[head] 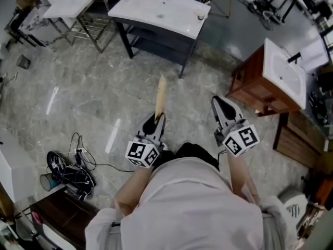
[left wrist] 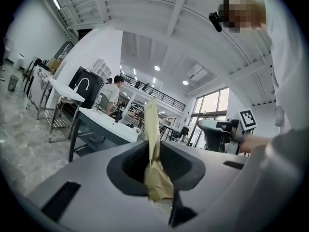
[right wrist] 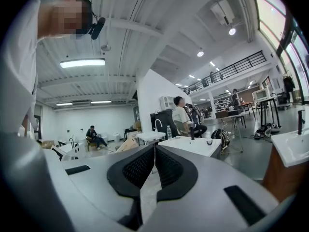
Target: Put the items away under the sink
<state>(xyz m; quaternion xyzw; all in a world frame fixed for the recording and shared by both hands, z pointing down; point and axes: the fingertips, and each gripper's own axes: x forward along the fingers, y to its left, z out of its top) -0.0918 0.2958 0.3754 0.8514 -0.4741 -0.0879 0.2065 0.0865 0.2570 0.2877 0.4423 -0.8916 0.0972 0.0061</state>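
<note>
Jaws of left hand-held gripper (left wrist: 153,153) pinch a tan paper packet (left wrist: 150,124) (right hand-held gripper (right wrist: 154,149) closed, empty).

Head view overhead; gripper views level, sharing the sink (head: 140,7).

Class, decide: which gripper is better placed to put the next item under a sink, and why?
Left. The left gripper is shut on a tan paper packet, pointed toward the white sink ahead; the right gripper is shut and empty.
</note>
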